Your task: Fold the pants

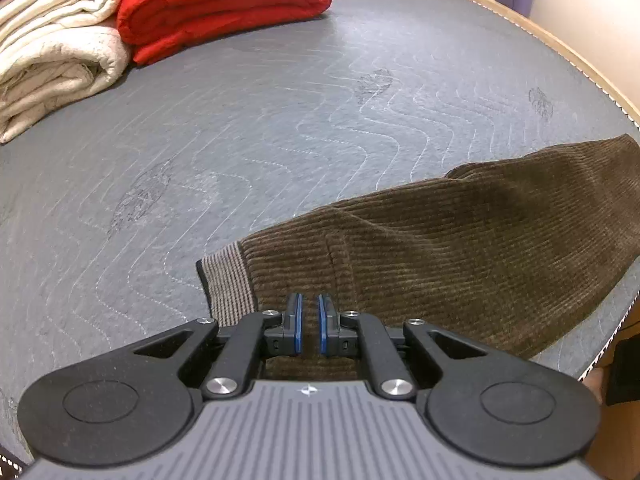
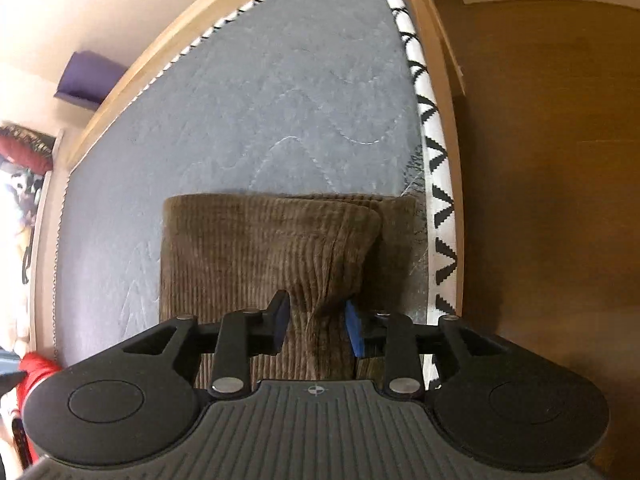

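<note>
Left wrist view: the left gripper (image 1: pixel 310 322) is hovering over the brown corduroy pants (image 1: pixel 460 248), its blue pads (image 1: pixel 298 320) nearly together with a thin gap and no cloth between them; it is clenched on nothing. The pants are lying on the grey quilted mattress (image 1: pixel 280 120), running toward 2 o'clock. A red blanket (image 1: pixel 224 4) and a white blanket (image 1: pixel 56 48) are sitting at 11 o'clock.

Right wrist view: the right gripper (image 2: pixel 316 330) is standing partly parted, a raised fold of the pants (image 2: pixel 280 248) lying between its jaws; whether the pads are pressing it I cannot tell. The pants are resting near the mattress (image 2: pixel 260 92) edge at 3 o'clock.
</note>
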`<state>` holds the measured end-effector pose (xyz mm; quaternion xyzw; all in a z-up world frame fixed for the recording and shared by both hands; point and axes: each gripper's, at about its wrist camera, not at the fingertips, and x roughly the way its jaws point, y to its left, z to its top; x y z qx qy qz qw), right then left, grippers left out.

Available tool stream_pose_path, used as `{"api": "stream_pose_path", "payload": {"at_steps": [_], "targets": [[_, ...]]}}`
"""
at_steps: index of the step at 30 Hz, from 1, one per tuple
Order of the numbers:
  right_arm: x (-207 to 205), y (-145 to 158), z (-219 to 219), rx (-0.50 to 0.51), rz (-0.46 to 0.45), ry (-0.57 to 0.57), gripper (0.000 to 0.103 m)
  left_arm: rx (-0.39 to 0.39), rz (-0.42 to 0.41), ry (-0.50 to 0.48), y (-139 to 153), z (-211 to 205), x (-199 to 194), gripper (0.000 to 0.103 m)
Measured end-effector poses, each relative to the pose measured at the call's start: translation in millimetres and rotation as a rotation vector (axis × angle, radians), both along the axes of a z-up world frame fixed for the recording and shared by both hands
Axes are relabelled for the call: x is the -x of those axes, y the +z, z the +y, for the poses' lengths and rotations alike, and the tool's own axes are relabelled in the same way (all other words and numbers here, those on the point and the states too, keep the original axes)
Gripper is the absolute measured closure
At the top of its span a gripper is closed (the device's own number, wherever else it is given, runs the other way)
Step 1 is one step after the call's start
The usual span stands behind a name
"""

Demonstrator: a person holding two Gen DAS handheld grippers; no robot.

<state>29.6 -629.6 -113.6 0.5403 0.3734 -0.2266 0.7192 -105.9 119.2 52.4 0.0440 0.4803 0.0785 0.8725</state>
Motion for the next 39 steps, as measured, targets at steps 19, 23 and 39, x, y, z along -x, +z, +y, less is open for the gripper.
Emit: {"api": "stream_pose_path", "payload": {"at_steps": [19,23,39], "targets": [[4.9,50.0,-9.0,0.359,-0.112,0.108,0.092,-0.002,0.030,-0.024,-10.5,-10.3,-14.2,0.094],[2.8,9.3,-22.0,0.249,0.062,0.057,0.091,-0.029,0.093,-0.018,-23.1,-9.5,-14.1,0.094],[4.5,24.8,-11.1,0.245,0.049,0.086,0.076,-0.044,0.289,0.052,-68.9,28.3,10.4,0.096]]}}
